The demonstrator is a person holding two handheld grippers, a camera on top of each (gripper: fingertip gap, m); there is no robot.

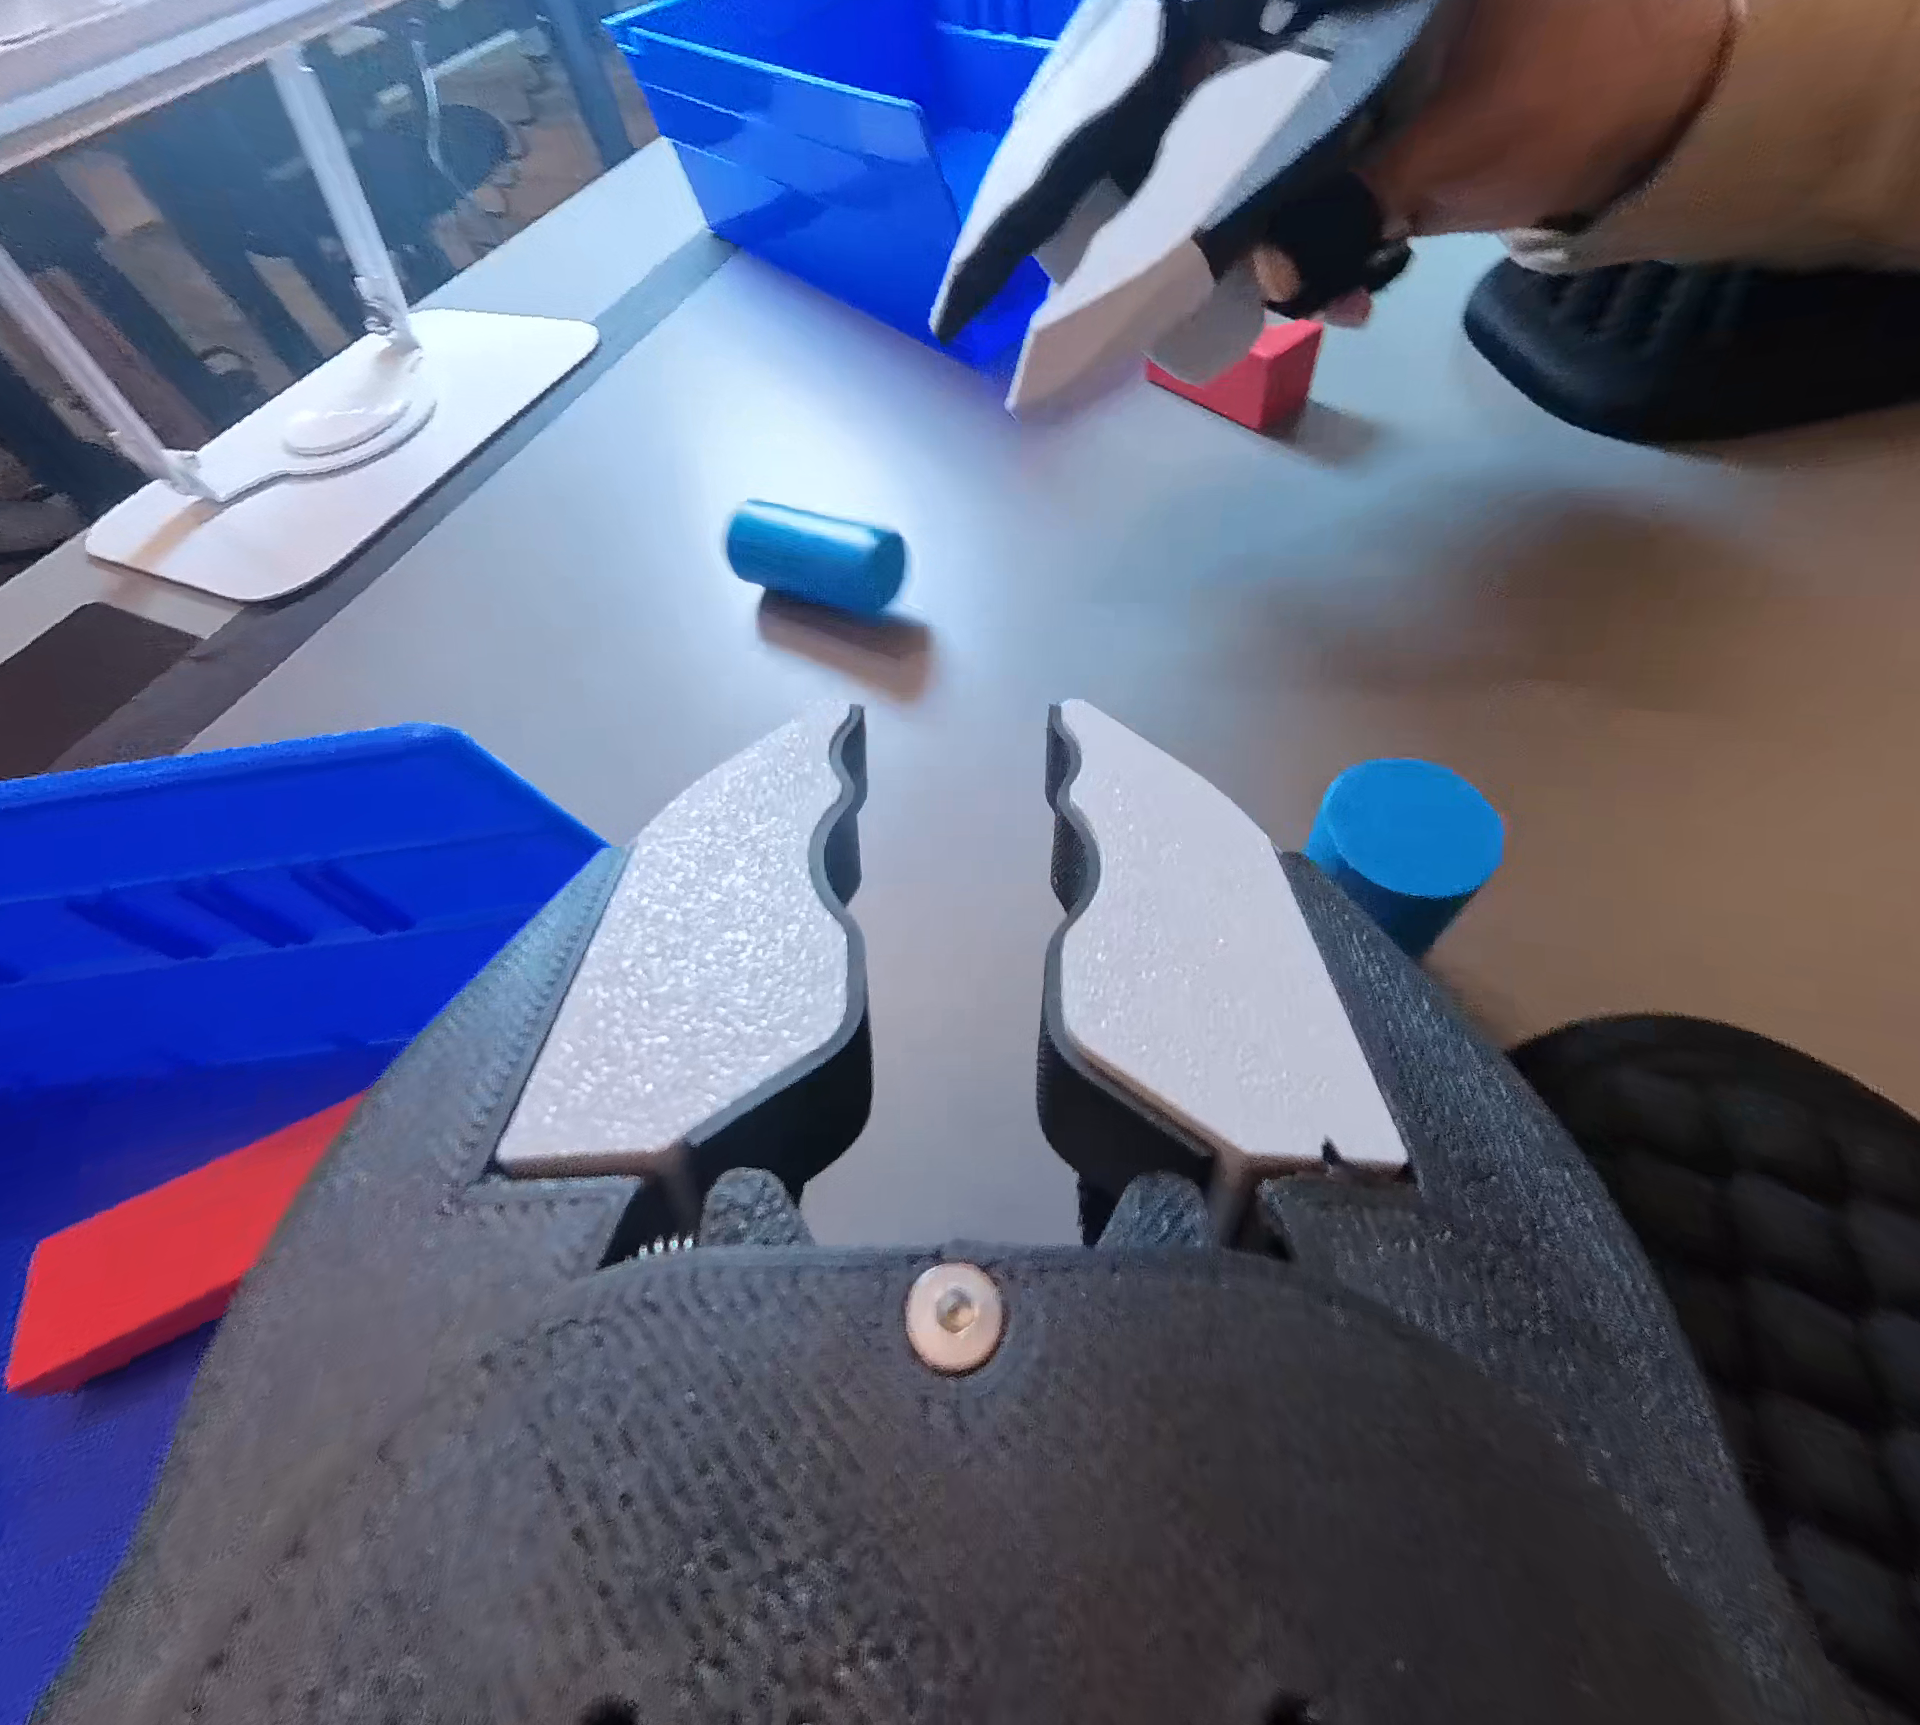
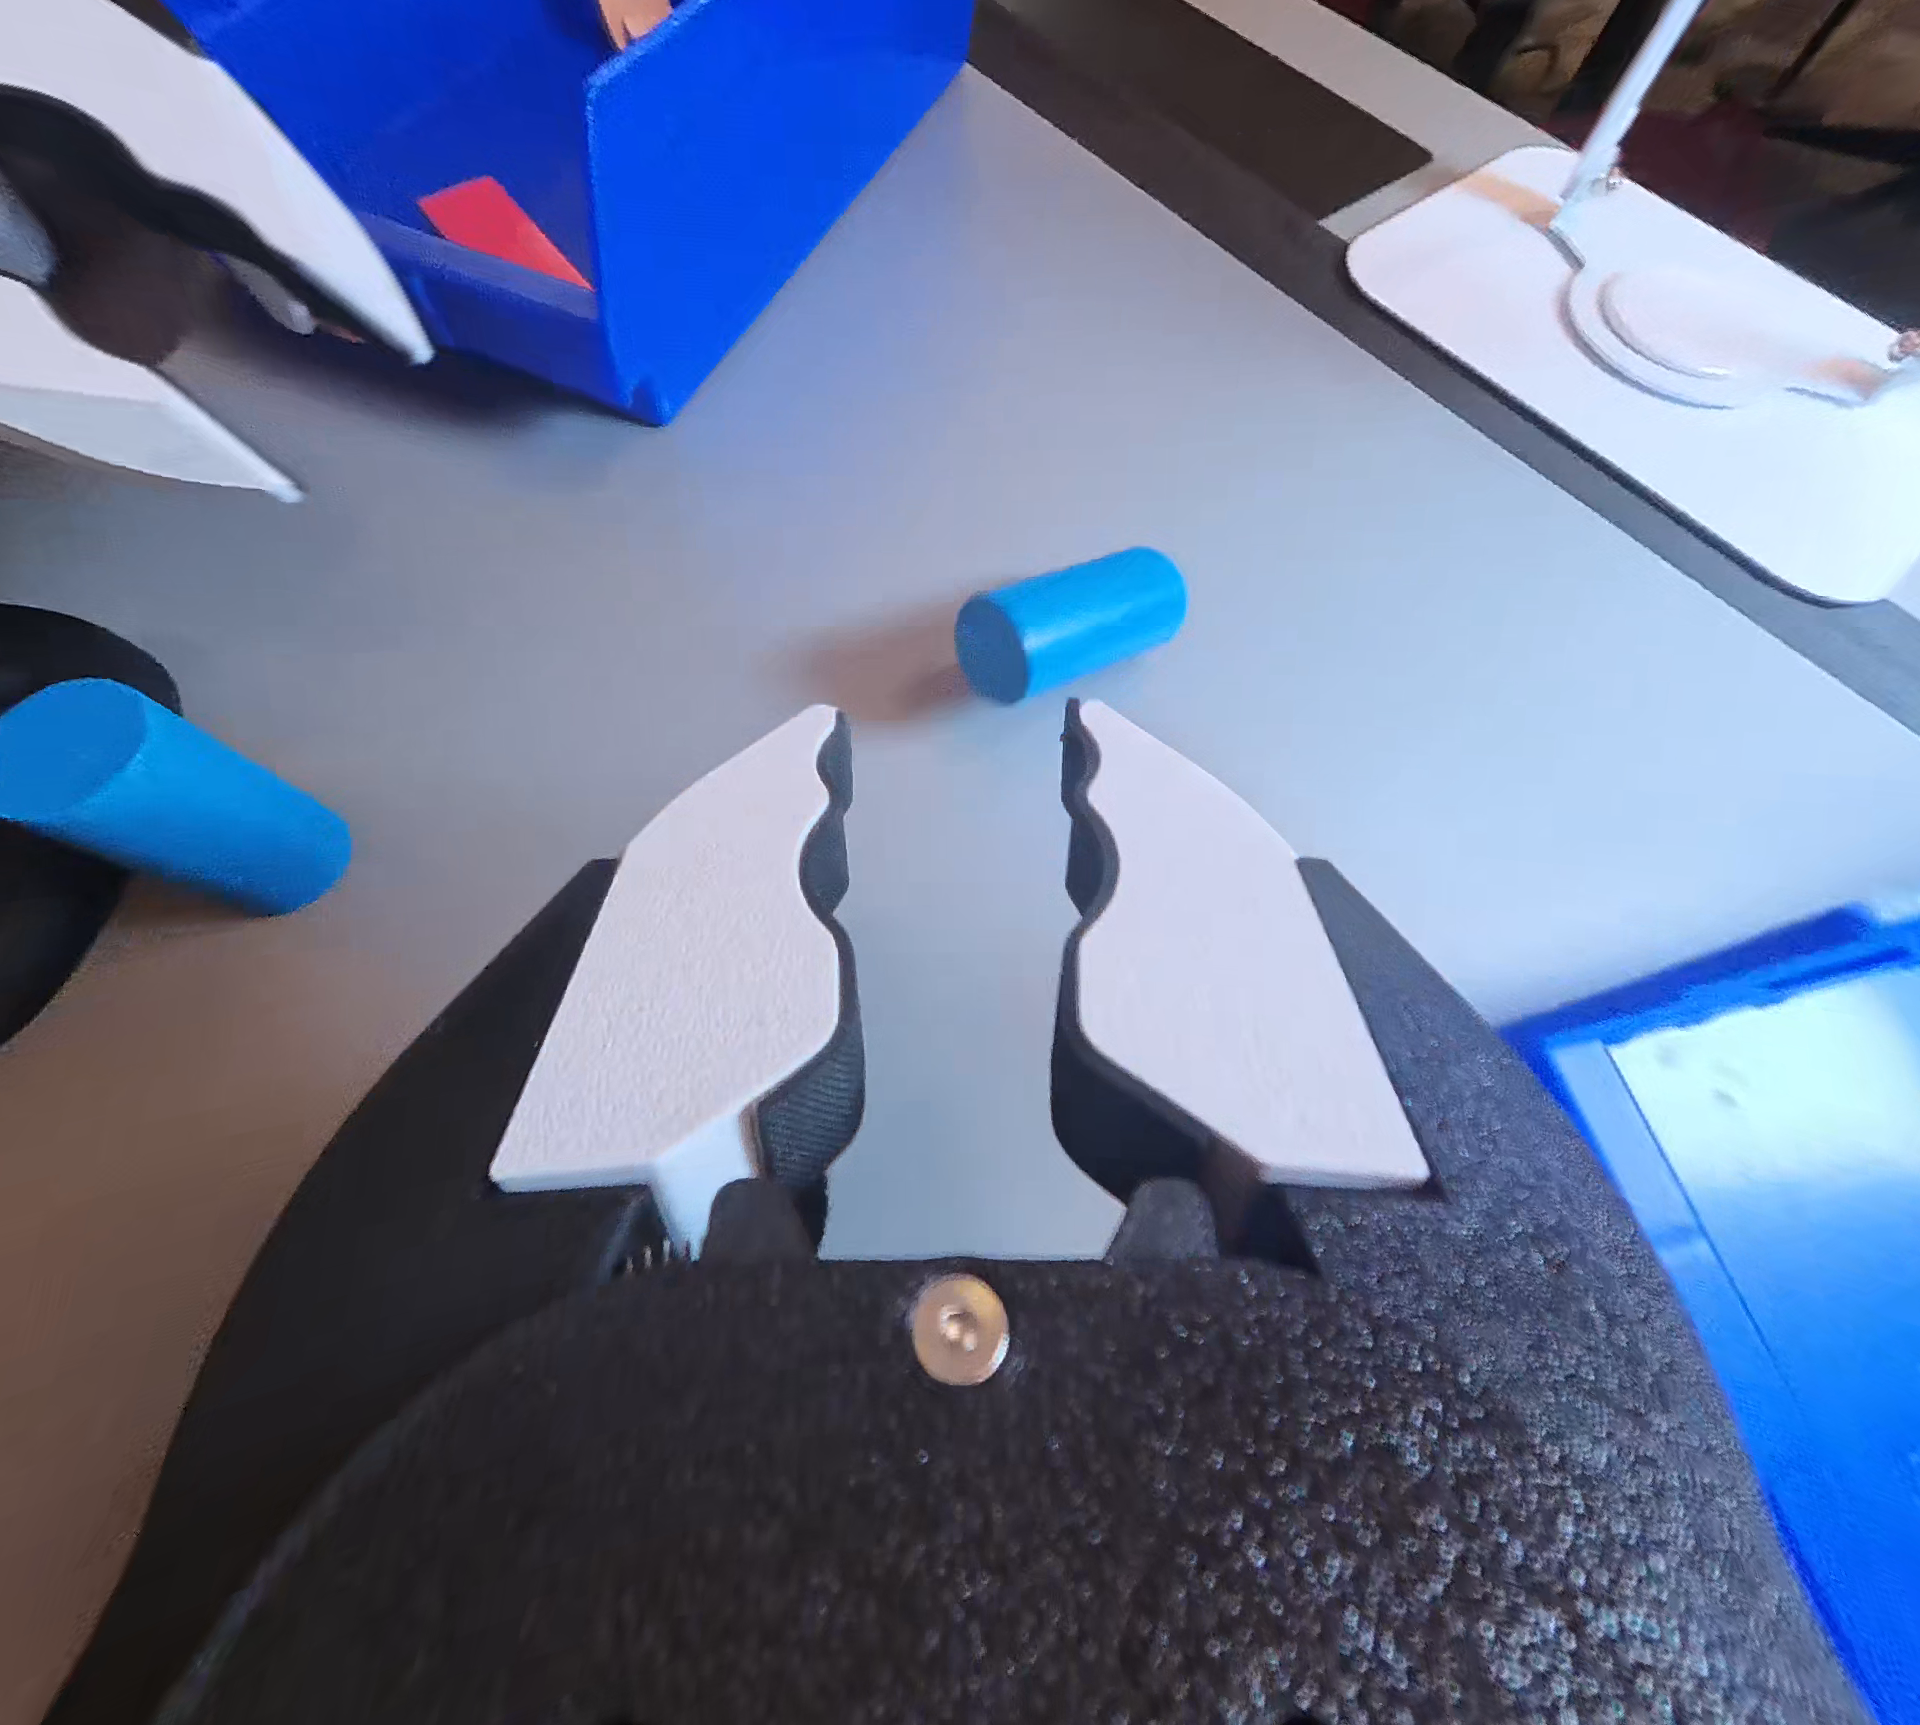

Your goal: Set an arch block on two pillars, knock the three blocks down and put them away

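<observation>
Lying on its side out in the open middle of the tabletop [image 1: 1195,636], the blue cylinder [image 1: 814,555] looks like a toppled pillar, so the knock-down seems done and the putting-away is the step in hand. A second blue cylinder [image 1: 1403,849] rests just beside the left gripper [image 1: 954,719], nearer the tabletop's front edge. A red block [image 1: 1247,382], probably the arch though mostly hidden, sits near the foot of the far blue bin [image 1: 810,117].

The left gripper's jaws stand partly apart with nothing between them, aimed toward the middle cylinder. The right gripper [image 2: 956,714] is likewise parted and empty, its tips just short of that same cylinder [image 2: 1070,621]. In the left wrist view it [image 1: 997,356] hovers tipped downward over the red block, gripped by a person's hand [image 1: 1558,96].

A near blue bin [image 1: 260,896] already contains a flat red piece [image 1: 145,1280]. A white lamp base [image 1: 343,449] occupies the tabletop's far left corner.

The next move likely calls for spreading one pair of jaws across a cylinder's round side, squeezing squarely so it cannot roll, then carrying it to a bin.
</observation>
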